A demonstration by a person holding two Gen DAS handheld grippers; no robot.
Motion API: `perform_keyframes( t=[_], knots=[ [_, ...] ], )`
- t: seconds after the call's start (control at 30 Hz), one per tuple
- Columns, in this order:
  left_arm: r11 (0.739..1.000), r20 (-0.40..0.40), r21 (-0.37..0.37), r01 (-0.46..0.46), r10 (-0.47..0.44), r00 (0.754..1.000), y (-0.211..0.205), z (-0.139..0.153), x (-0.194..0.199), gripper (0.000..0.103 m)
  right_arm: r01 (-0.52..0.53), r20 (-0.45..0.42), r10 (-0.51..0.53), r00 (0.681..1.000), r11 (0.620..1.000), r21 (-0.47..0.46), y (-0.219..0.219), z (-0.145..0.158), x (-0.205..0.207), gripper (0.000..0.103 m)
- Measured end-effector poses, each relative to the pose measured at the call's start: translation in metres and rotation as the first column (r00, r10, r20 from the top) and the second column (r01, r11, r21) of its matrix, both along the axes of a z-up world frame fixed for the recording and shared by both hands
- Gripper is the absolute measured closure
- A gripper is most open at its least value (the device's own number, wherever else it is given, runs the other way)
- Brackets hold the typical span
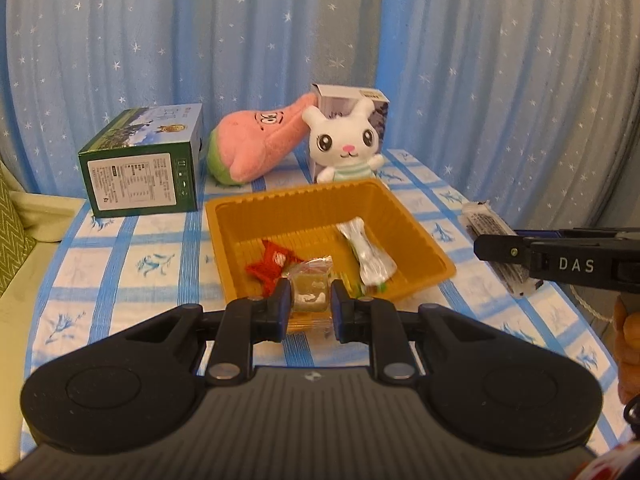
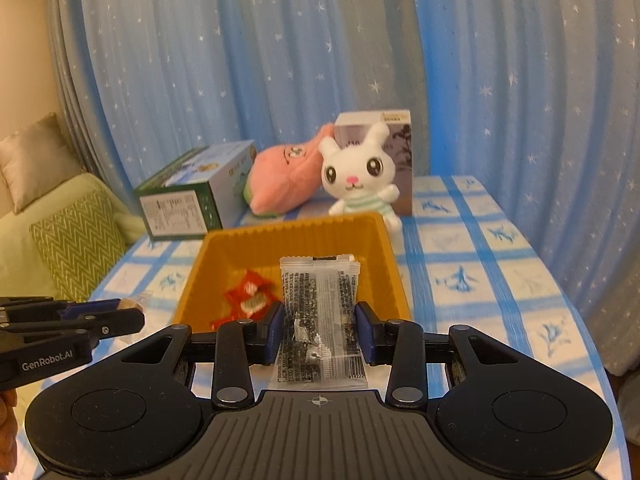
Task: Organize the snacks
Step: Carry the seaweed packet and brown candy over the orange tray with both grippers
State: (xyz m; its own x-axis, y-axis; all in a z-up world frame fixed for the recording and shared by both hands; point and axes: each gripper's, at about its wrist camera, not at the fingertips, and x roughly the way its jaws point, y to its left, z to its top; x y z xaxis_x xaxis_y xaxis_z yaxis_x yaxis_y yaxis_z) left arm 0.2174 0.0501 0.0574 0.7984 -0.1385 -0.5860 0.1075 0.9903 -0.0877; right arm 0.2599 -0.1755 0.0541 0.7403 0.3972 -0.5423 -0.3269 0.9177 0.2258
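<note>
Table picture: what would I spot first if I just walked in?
Probably the white bunny toy at the back, beside a pink plush. In front sits an orange tray holding a red wrapper and a silver one. Each tongs grips a snack packet.

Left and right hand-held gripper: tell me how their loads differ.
The left hand-held gripper pinches a small, squarish clear packet with a pale brown block inside; the right hand-held gripper pinches a long, flat clear packet with black print and dark contents. Both are held near the orange tray.
</note>
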Motion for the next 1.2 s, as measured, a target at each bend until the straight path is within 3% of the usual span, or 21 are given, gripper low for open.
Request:
perform_keyframes(
  t=[0.23, 1.2],
  knots=[
    [1.000, 0.016, -0.006, -0.001, 0.001, 1.000, 0.001, -0.011, 0.028, 0.085, 0.008, 0.031, -0.010, 0.999, 0.999, 0.037, 0.014, -0.015, 0.026, 0.064],
    [0.994, -0.028, -0.071, -0.078, 0.076, 0.997, 0.025, -0.057, 0.117, 0.084, 0.001, -0.036, 0.002, 0.999, 0.998, 0.068, 0.039, -0.056, 0.125, 0.065]
  ],
)
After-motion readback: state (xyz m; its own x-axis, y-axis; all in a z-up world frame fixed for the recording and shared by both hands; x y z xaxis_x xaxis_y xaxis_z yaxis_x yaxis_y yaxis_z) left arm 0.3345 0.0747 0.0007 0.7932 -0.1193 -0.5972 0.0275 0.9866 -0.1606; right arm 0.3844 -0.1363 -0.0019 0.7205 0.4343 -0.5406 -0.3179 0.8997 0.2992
